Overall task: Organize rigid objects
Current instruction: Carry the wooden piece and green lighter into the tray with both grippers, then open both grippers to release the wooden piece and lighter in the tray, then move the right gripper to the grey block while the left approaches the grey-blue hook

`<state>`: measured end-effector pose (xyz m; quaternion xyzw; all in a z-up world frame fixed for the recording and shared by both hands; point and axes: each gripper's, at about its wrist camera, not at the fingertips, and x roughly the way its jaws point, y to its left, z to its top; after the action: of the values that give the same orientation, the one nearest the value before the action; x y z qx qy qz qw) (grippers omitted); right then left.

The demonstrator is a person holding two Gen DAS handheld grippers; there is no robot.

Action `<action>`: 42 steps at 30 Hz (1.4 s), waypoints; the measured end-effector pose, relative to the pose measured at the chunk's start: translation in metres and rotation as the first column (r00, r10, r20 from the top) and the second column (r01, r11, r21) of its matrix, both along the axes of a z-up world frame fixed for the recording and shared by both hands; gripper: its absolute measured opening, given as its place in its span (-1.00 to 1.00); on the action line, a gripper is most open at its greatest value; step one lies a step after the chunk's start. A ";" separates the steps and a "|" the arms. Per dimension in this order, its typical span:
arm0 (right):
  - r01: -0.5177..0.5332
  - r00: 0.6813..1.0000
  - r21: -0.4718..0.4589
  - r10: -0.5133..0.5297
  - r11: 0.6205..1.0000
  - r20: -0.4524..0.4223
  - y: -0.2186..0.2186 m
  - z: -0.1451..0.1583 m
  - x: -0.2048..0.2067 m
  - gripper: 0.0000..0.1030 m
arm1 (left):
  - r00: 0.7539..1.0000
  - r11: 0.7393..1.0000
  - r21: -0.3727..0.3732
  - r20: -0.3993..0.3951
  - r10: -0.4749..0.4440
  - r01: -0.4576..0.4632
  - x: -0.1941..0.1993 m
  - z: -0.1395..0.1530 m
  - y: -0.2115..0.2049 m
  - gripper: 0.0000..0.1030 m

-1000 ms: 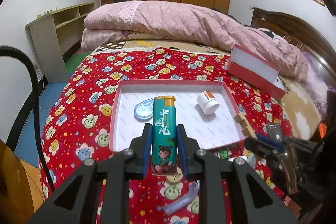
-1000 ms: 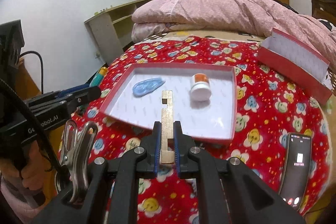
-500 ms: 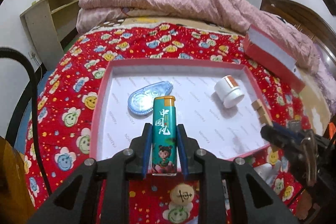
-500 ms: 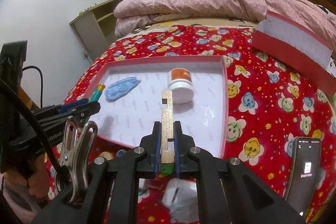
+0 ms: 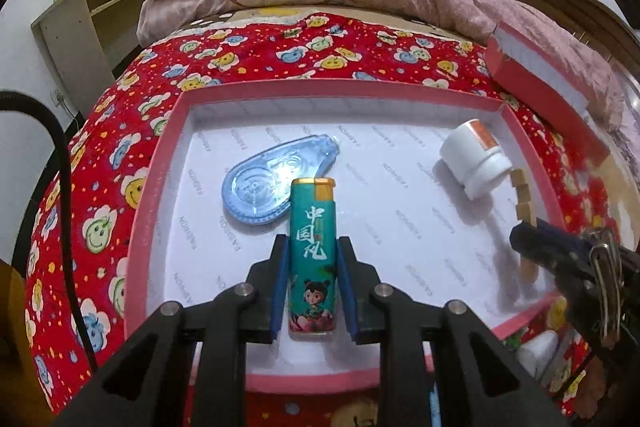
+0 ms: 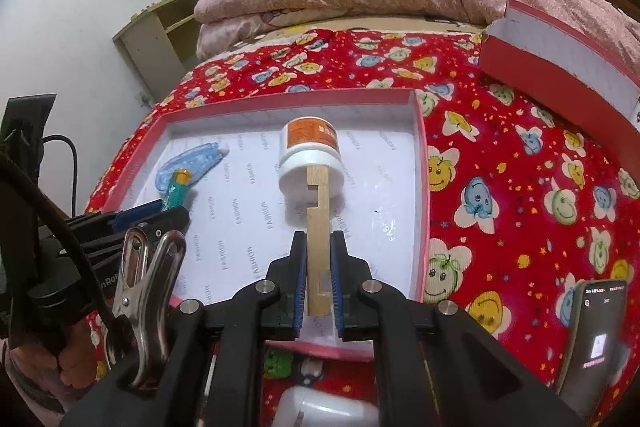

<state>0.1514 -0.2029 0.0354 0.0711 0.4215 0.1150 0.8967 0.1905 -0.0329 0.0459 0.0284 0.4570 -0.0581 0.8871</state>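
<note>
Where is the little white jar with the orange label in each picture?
Left wrist view: white jar lies on its side at the right of the pink tray.
Right wrist view: jar sits mid-tray, just beyond the wooden piece.
Shared landmark: blue tape dispenser.

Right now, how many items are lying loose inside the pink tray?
2: the blue tape dispenser at its left, the white jar at its right. The lighter and wooden piece are held above it.

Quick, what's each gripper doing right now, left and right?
Left gripper: closed on the green lighter, over the pink tray.
Right gripper: closed on the notched wooden piece.
</note>
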 end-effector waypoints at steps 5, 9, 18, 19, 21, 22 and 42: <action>0.016 1.000 0.006 -0.016 1.000 -0.018 0.000 -0.007 0.006 -0.76 | 1.000 1.000 0.010 0.021 -0.004 0.004 0.001 -0.001 -0.003 -0.53; 0.032 0.999 -0.014 -0.032 0.999 -0.019 0.001 -0.012 0.007 -0.76 | 0.999 0.999 0.032 0.031 -0.013 0.012 0.003 -0.001 -0.006 -0.53; 0.021 1.000 -0.021 -0.021 1.000 -0.007 0.003 -0.012 0.008 -0.70 | 0.999 0.998 0.061 0.040 0.001 -0.004 0.011 0.000 -0.013 -0.44; 0.014 1.000 -0.022 -0.014 1.000 -0.005 0.004 -0.011 0.008 -0.69 | 0.999 0.998 0.062 0.037 -0.001 -0.001 0.011 0.000 -0.015 -0.24; 0.008 1.000 -0.021 -0.008 1.000 0.001 0.004 -0.011 0.006 -0.61 | 0.999 0.999 0.050 0.027 -0.017 0.015 0.010 0.000 -0.017 -0.09; 0.009 1.000 -0.021 -0.008 1.000 0.006 0.004 -0.011 0.006 -0.58 | 0.999 0.999 0.044 0.029 -0.025 0.024 0.009 0.001 -0.018 -0.08; -0.011 0.997 0.028 0.009 1.000 0.078 -0.002 0.015 -0.027 0.10 | 0.994 0.999 0.018 0.103 -0.042 0.040 -0.052 0.031 -0.006 0.32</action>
<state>0.1247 -0.2051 0.0504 0.0773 0.3848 0.1283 0.9108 0.1388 -0.0392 0.0772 0.0479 0.4101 -0.0711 0.9080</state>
